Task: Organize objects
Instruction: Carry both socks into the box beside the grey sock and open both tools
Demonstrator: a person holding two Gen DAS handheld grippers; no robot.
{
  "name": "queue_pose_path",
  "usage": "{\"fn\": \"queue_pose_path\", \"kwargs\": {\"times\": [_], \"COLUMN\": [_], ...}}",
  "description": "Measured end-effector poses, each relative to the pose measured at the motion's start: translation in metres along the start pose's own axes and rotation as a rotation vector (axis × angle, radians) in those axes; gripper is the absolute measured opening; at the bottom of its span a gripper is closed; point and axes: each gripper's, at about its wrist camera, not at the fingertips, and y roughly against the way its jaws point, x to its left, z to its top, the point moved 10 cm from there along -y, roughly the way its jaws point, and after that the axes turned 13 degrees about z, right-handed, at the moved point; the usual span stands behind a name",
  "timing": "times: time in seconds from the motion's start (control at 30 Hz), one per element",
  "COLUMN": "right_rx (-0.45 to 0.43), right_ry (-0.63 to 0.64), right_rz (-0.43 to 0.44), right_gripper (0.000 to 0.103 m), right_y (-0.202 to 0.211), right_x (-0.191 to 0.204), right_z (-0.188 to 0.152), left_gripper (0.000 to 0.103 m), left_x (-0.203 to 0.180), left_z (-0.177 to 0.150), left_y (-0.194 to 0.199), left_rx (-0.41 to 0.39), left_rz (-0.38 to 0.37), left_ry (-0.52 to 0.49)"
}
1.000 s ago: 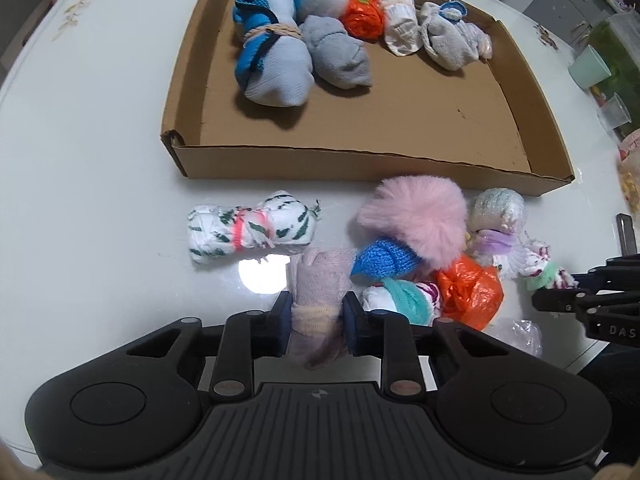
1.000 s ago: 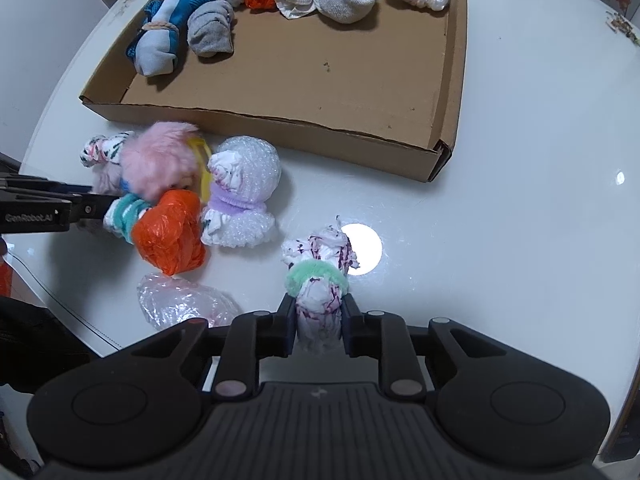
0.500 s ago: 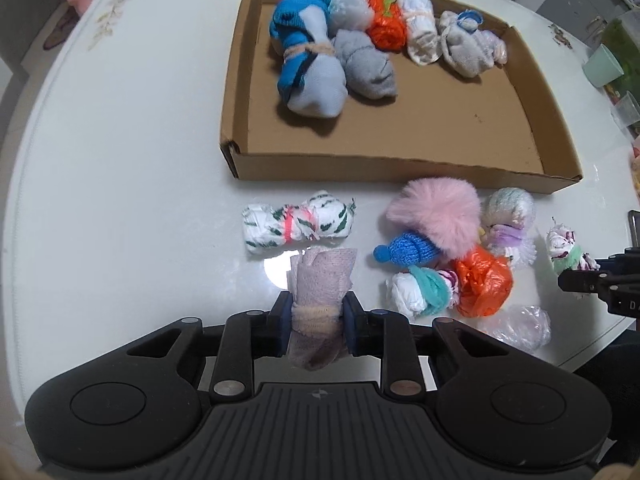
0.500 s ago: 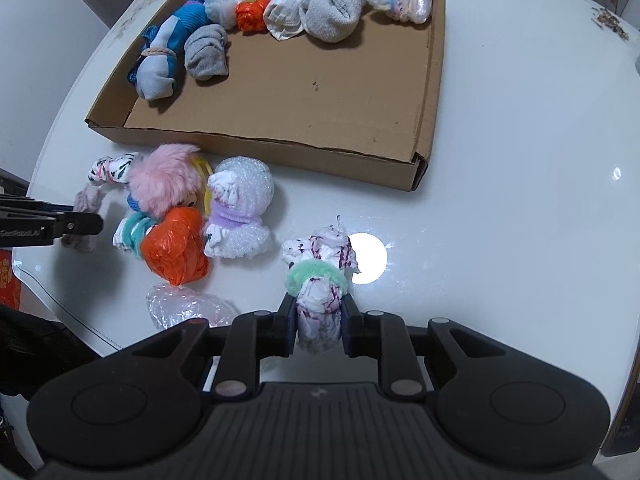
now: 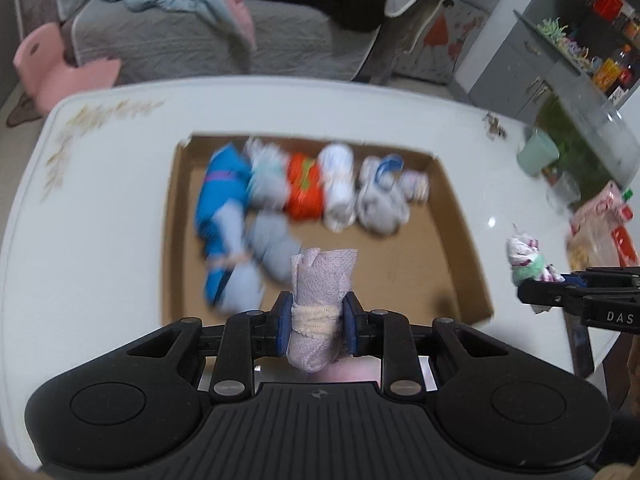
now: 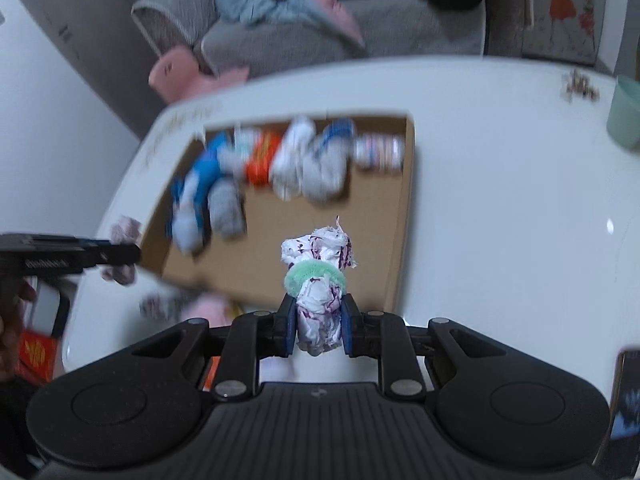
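I've got both grippers loaded and up over the cardboard tray [image 5: 460,240]. L gripper [image 5: 316,322] is clamped on a lilac sock roll [image 5: 320,300] w/ a cream band, pinched at the band so the roll can't unwind. R gripper [image 6: 318,326] is clamped on a white-and-purple cloth bundle [image 6: 318,280], jaws sitting just under its green scrunchie, prob for the same reason. Both bundles hang in the air above the tray's bare brown floor, near side, which I judge is where they're meant to go: the far wall already has a row of rolled socks [image 5: 312,188], blurred here.

L cam shows the R gripper off to the side w/ its bundle, past the tray's right wall. R cam gives what L cam can't: more bundles on the white table [image 6: 500,200] below the tray's near wall, pinkish, too smeared to ID, not yet sorted.
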Motion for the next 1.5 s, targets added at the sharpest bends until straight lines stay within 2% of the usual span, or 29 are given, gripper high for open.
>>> {"fn": "queue_pose_path", "kwargs": {"times": [0.1, 0.2, 0.4, 0.6, 0.87, 1.37, 1.5], "right_rx": [-0.024, -0.012, 0.045, 0.070, 0.095, 0.108, 0.106], "right_ry": [0.022, 0.047, 0.093, 0.107, 0.090, 0.104, 0.106], "right_rz": [0.008, 0.027, 0.043, 0.046, 0.029, 0.032, 0.036], "right_gripper": [0.020, 0.020, 0.020, 0.020, 0.020, 0.026, 0.026], "right_y": [-0.014, -0.041, -0.092, -0.110, -0.124, -0.124, -0.122], "right_x": [0.004, 0.009, 0.012, 0.015, 0.003, -0.003, -0.003], "right_z": [0.029, 0.047, 0.052, 0.052, 0.049, 0.041, 0.042], "left_gripper": [0.032, 0.032, 0.032, 0.033, 0.033, 0.035, 0.042], "left_x": [-0.012, -0.018, -0.025, -0.025, -0.023, -0.023, -0.022], "left_z": [0.018, 0.021, 0.019, 0.016, 0.016, 0.015, 0.016], "left_y": [-0.022, -0.047, -0.088, -0.111, -0.119, -0.123, -0.122], "left_rx": [-0.004, 0.018, 0.038, 0.048, 0.030, 0.023, 0.031], "left_rz": [-0.006, -0.020, -0.009, 0.014, 0.056, 0.051, 0.035], "left_ry": [0.004, 0.017, -0.011, -0.034, -0.082, -0.074, -0.052]}}
